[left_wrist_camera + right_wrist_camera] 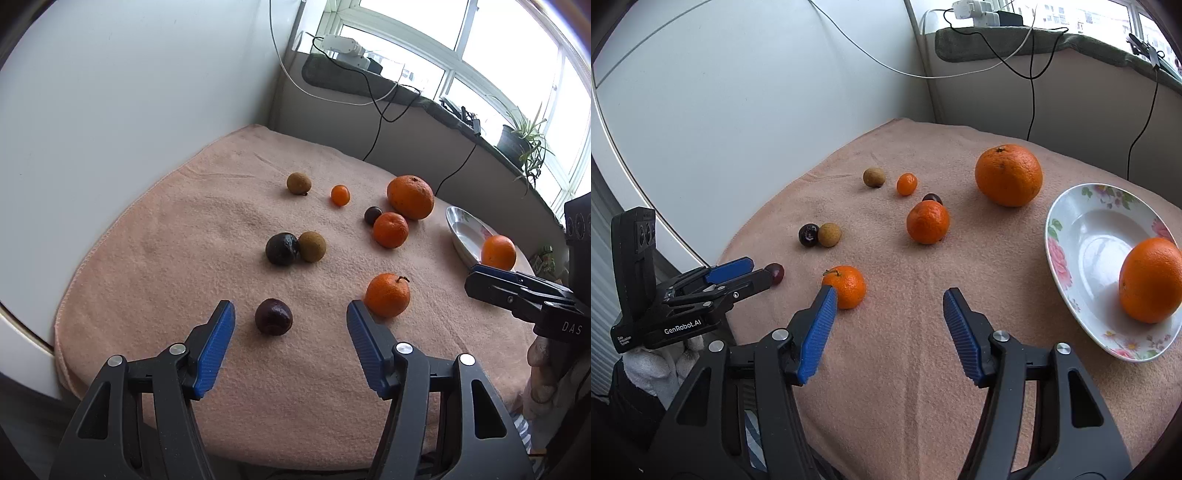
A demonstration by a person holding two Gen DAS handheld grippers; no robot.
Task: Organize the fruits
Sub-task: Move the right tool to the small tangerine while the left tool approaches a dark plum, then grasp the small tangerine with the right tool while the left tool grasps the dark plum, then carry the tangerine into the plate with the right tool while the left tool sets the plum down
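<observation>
Fruits lie on a peach towel [155, 280]. My left gripper [290, 314] is open and empty, with a dark plum [273, 316] between its fingers, untouched. A tangerine [388, 294] sits by its right finger. My right gripper [889, 302] is open and empty, beside the same tangerine [846, 286]. A floral plate [1067, 236] at the right holds one orange [1150, 280]. A large orange [1008, 174], another tangerine [927, 221], a kumquat [907, 184], two brown longans [874, 177] [829, 234] and two more dark plums [809, 234] [932, 198] lie further back.
A white wall [129, 92] borders the table at left and back. A windowsill [369, 85] with cables, a charger and a potted plant [524, 136] runs behind. The towel's edge [66, 295] drops off at the left.
</observation>
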